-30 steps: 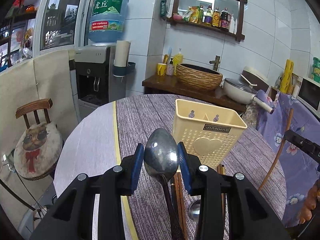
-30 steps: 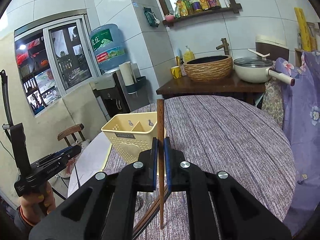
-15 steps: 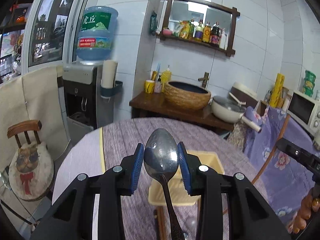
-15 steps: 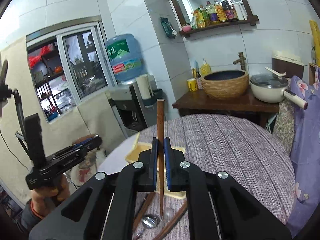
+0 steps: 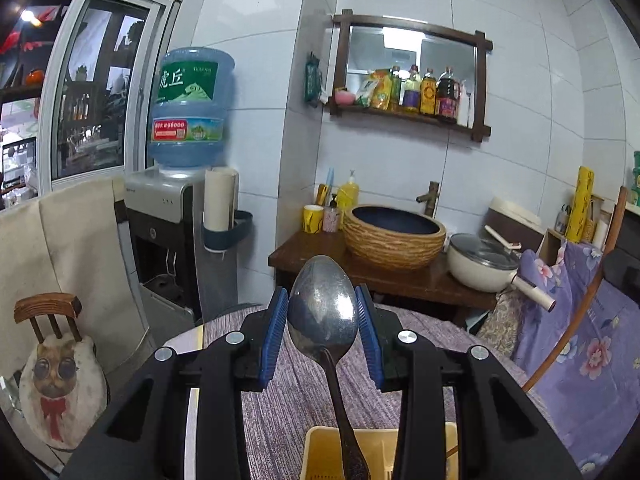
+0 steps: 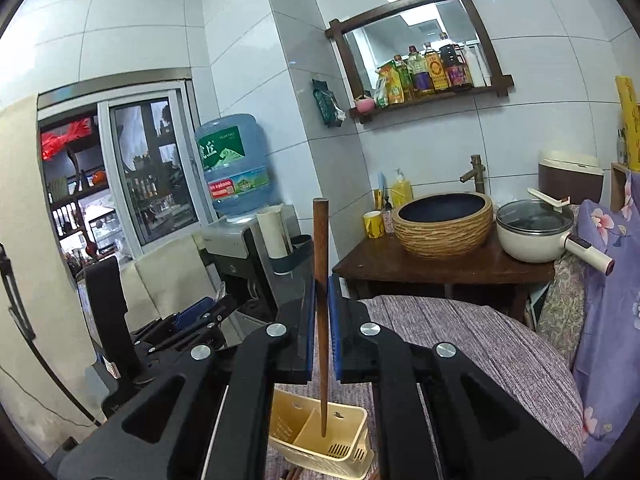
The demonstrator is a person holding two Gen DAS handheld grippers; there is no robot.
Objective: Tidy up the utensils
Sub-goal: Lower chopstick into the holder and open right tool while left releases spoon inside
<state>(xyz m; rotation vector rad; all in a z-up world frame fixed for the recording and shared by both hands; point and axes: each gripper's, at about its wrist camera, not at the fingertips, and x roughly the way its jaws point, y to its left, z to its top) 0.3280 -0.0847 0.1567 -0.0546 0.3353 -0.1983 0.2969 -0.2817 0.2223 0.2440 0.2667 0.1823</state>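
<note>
Far left, a blue water bottle sits atop its dispenser, with a small wooden chair nearer on that side. Across the room a woven basin rests on a dark wooden counter, a white lidded pot just right of it. Above them, bottles line a wall shelf.

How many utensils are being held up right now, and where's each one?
2. A metal spoon sits clamped in the left gripper; a wooden chopstick is upright in the right gripper, over the yellow caddy. More may lie hidden below.
</note>
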